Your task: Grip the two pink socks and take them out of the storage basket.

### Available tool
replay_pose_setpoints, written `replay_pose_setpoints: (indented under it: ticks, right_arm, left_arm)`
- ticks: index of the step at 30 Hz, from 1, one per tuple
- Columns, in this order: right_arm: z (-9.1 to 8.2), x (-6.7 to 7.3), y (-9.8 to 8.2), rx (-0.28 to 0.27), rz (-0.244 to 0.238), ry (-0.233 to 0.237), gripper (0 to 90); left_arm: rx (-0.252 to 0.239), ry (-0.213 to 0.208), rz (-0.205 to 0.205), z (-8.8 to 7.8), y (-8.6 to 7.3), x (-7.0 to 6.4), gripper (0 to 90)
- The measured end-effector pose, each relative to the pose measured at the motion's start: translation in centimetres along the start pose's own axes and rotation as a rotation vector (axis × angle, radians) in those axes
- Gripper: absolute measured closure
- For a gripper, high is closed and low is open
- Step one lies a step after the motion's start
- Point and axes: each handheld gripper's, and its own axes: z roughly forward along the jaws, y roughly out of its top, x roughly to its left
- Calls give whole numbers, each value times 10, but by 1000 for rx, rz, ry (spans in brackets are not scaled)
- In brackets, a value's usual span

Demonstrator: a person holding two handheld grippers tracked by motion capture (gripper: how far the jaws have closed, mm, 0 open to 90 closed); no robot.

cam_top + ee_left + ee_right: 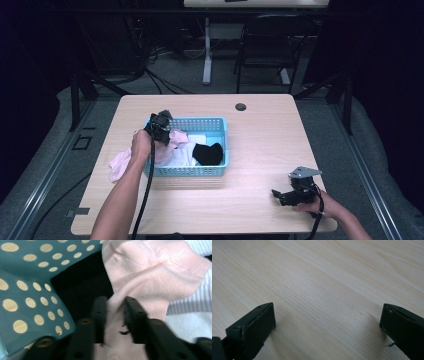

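A pale wooden table (pixel 260 150) stands on grey floor in a dim room, with a dark chair (pixel 265 42) and a white table leg (pixel 207 55) behind it, both partly lost in shadow. The pink cloth (pixel 150 275) lies partly inside the blue basket (pixel 210 171) at the table's left half; in the high view one end of the cloth spills over the basket's left wall onto the table, where the person's forearm covers part of it. The left gripper (pixel 115 312) reaches down into the basket's left end, and its jaws are clamped on a fold of the pink cloth, which is pinched between the two black pads; the fabric below the pads is cut off by the frame edge. In the left gripper view a black cloth (pixel 82 292) lies under the pink one against the perforated basket wall, and a white ribbed cloth (pixel 197 300) lies to the side, its extent cut off at the edge. In the high view a black sock (pixel 209 152) rests on white cloth in the basket's right half. The right gripper (pixel 281 196) rests on the table near the front right edge, well apart from the basket, its jaws spread wide with only bare wood between them. The right hand (pixel 320 205) is partly cut off at the bottom edge.
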Motion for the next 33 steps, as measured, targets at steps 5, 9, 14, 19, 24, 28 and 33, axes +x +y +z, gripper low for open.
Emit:
replay_pose_setpoints:
  ticks: [5, 9, 14, 19, 24, 28, 33]
  right_arm:
    - [0, 0, 0, -1, 1, 0, 0]
    - [0, 0, 0, 0, -1, 0, 0]
    - [0, 0, 0, 0, -1, 0, 0]
    - [0, 0, 0, -1, 2, -2, 0]
    - [0, 0, 0, -1, 0, 0, 0]
    - [0, 0, 0, 0, 0, 0, 0]
    - [0, 0, 0, 0, 2, -3, 0]
  left_arm:
    - [-26, -11, 3, -7, -2, -1, 864]
    - [-62, -27, -7, -17, -5, 2, 868]
    - [-121, -46, 2, -34, -12, 5, 868]
    - [-176, -60, 1, -53, -17, 8, 869]
    - [-213, -68, 9, -70, -20, 10, 869]
    - [-239, -66, 21, -85, -22, 9, 869]
    - [-270, -66, 35, -105, -26, 10, 869]
